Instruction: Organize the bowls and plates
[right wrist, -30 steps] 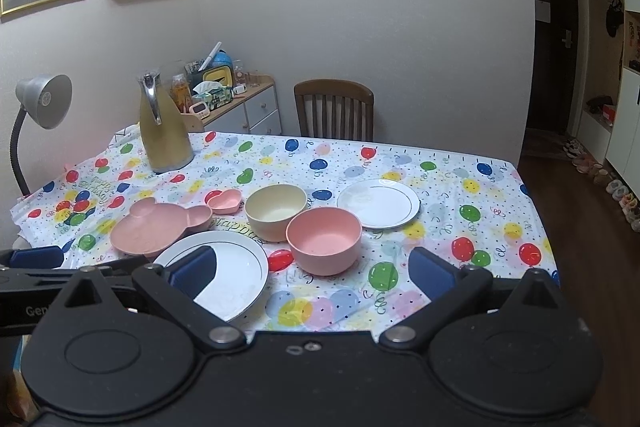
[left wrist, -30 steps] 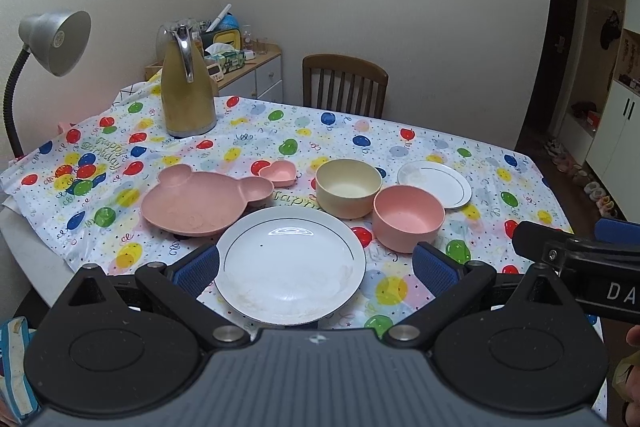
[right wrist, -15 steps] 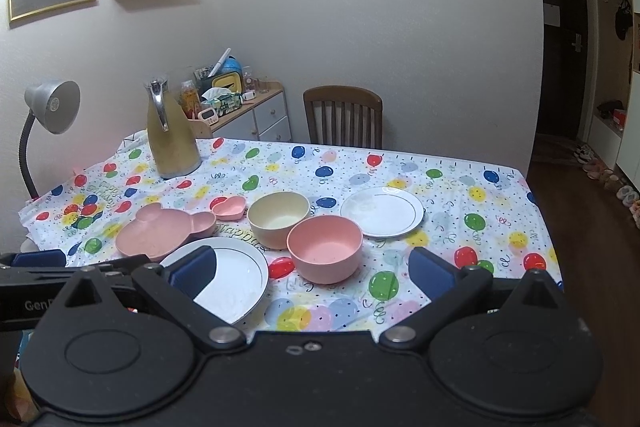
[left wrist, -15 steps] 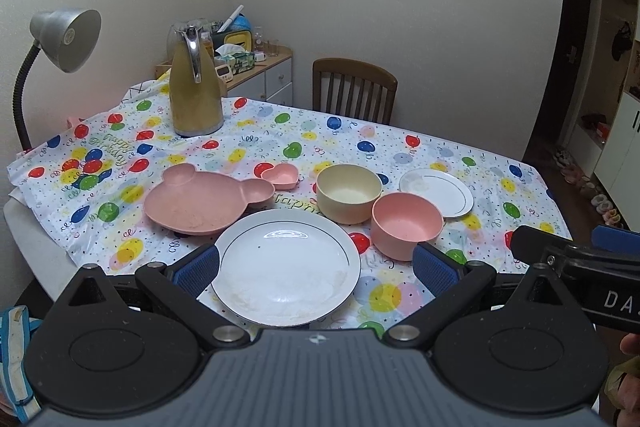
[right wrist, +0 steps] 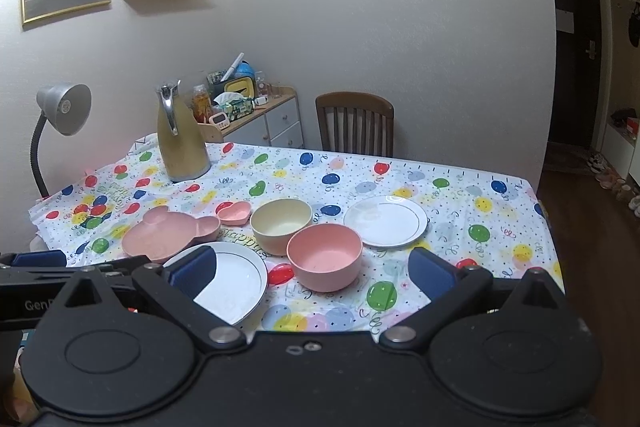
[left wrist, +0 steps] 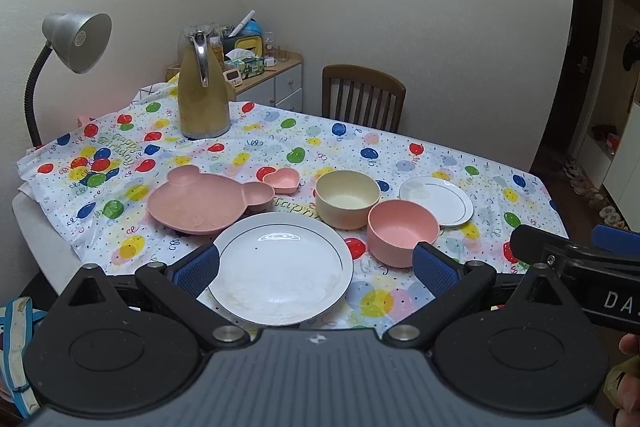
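A large white plate [left wrist: 280, 267] [right wrist: 232, 279] lies at the table's near edge. Behind it sit a pink bear-shaped plate [left wrist: 200, 201] [right wrist: 168, 235], a small pink heart dish [left wrist: 282, 181] [right wrist: 234, 212], a cream bowl [left wrist: 347, 193] [right wrist: 281, 225], a pink bowl [left wrist: 402, 231] [right wrist: 325, 255] and a small white plate [left wrist: 436, 201] [right wrist: 386, 221]. My left gripper [left wrist: 316, 269] hangs open above the near edge, framing the large plate. My right gripper [right wrist: 312, 271] is open too, empty, in front of the pink bowl.
A balloon-print cloth covers the table [left wrist: 460, 163]. A gold thermos jug [left wrist: 202, 91] stands at the back left, a grey desk lamp [left wrist: 76, 39] at the left edge. A wooden chair [left wrist: 362, 97] is behind the table, and a cluttered cabinet [left wrist: 276, 79].
Both grippers have risen and drawn back a little, so the dishes sit lower and smaller in view. The dishes have not moved.
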A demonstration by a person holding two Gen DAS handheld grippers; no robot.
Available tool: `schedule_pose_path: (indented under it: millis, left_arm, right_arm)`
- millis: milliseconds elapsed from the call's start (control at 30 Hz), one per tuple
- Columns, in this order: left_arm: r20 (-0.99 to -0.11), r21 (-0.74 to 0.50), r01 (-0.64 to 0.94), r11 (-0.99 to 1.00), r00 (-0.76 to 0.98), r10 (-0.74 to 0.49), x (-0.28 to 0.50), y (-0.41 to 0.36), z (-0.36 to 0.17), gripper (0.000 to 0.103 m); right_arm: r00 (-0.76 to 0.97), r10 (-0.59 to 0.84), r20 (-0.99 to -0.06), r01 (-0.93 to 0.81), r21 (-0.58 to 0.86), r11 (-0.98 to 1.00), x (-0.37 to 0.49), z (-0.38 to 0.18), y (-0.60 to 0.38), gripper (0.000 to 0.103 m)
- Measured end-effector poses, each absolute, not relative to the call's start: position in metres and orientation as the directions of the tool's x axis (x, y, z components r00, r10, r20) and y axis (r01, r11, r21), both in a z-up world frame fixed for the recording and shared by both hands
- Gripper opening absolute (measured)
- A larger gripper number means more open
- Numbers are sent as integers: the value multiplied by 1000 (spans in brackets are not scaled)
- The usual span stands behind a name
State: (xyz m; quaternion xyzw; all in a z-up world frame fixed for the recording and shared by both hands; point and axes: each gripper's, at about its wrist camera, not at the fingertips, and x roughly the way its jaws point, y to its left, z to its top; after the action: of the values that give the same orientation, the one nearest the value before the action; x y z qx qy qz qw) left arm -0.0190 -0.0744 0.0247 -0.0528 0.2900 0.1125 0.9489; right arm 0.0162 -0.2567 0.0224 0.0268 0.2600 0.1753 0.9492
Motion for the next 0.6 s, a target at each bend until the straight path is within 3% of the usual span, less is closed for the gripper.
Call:
schedule_pose_path:
  millis: [600]
  left_arm:
    - [-555,-58,-273,960,809,196,-23,-81,25,103]
  right_arm:
    - [806,377,-456,-366,115,923,16,29,-266,102]
